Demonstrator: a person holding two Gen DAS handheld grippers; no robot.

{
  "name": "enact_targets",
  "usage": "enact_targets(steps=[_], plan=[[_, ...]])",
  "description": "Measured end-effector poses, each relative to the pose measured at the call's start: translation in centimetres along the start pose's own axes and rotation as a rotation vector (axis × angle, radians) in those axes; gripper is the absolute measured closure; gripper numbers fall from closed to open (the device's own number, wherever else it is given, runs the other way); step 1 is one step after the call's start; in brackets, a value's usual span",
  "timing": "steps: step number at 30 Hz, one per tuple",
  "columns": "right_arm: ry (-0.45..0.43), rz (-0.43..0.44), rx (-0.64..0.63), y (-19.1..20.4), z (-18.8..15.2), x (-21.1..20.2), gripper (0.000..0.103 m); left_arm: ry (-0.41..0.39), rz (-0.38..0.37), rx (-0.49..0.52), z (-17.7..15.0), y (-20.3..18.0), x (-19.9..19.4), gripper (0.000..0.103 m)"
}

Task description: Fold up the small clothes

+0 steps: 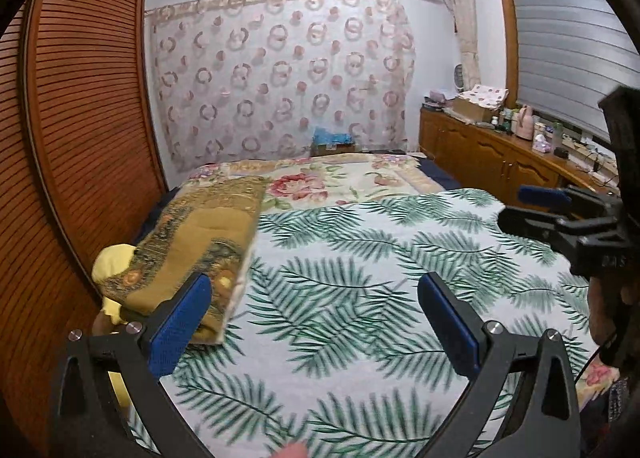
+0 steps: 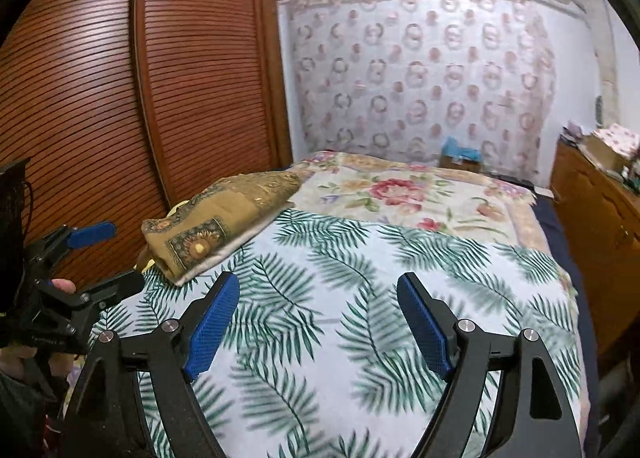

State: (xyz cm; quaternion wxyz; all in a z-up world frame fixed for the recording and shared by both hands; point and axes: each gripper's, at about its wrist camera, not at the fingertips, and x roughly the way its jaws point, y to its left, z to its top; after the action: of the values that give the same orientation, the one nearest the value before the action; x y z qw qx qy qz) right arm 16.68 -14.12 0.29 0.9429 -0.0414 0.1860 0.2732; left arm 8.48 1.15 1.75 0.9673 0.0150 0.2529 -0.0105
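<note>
A white cloth with green palm leaves lies spread flat over the bed; it also shows in the right wrist view. My left gripper is open and empty, held above the cloth near its left side. My right gripper is open and empty above the cloth. The right gripper shows at the right edge of the left wrist view, and the left gripper at the left edge of the right wrist view. No small garment is visible.
A folded mustard patterned blanket lies on the bed's left side, with a yellow item beside it. A floral quilt covers the far bed. Slatted wardrobe doors stand left. A wooden cabinet with clutter stands right.
</note>
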Motion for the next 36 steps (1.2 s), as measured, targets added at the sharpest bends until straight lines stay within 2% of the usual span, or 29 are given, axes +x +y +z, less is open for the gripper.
enact_targets(steps=[6,15,24,29,36], plan=[[-0.001,-0.044,0.038,-0.3,-1.8,-4.0,0.018,0.007,-0.062,-0.015,0.2,-2.2,-0.5,0.0],[-0.062,-0.136,0.064,-0.3,-2.2,-9.4,0.018,-0.026,-0.055,-0.007,1.6,-4.5,-2.0,0.0],[-0.14,-0.194,0.09,0.4,-2.6,-14.3,0.018,-0.097,-0.038,-0.042,3.6,-4.3,-5.2,0.0],[-0.165,-0.207,0.092,0.2,-2.9,-15.2,0.018,-0.116,-0.009,-0.043,4.0,-4.0,-6.2,0.0],[-0.161,-0.208,0.1,-0.1,-3.4,-14.0,0.018,-0.109,-0.001,-0.047,3.7,-3.8,-6.1,0.0]])
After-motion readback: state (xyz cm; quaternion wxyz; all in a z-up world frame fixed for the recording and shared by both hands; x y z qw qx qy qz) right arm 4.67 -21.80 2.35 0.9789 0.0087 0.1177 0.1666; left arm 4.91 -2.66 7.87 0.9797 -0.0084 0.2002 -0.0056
